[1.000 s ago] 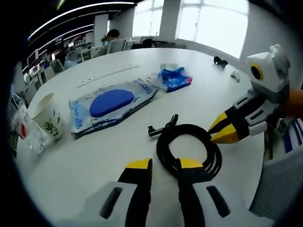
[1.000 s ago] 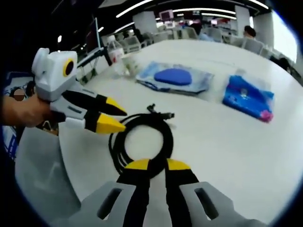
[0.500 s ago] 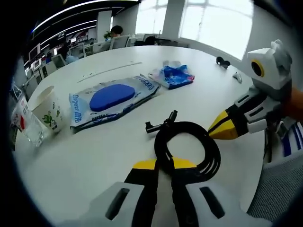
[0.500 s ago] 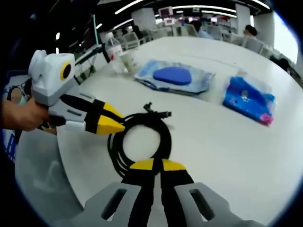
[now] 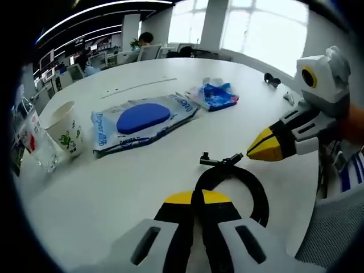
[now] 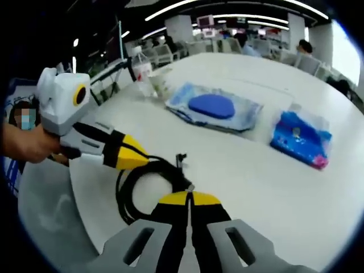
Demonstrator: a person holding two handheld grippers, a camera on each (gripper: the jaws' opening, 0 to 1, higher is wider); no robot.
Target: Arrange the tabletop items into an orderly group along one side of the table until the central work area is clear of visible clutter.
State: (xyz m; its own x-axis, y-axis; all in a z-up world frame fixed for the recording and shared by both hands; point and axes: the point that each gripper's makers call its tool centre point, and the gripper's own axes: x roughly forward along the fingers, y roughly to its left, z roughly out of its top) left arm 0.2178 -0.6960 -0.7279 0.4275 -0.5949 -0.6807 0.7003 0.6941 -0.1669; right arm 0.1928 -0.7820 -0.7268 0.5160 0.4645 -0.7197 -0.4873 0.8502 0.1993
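Observation:
A coiled black cable [image 5: 250,185] lies near the table's front edge. My left gripper [image 5: 198,198] is shut on the coil's near side. In the right gripper view the left gripper [image 6: 139,160] comes in from the left, its yellow tips meeting the cable [image 6: 133,190]. My right gripper [image 6: 190,198] is shut, its tips close against the cable's plug end. In the left gripper view the right gripper [image 5: 256,151] hovers just beyond the plugs with a small gap. Farther back lie a wet-wipes pack [image 5: 142,119] and a blue packet [image 5: 217,95].
A paper cup [image 5: 65,129] and a clear plastic bottle [image 5: 31,145] stand at the table's left edge. Small dark and white items [image 5: 273,79] sit at the far right. A hand [image 6: 31,142] holds the left gripper. Office desks and people fill the background.
Both grippers have closed from slightly open. The left gripper has taken hold of the cable, and the coil has shifted and narrowed, its plug ends swinging round.

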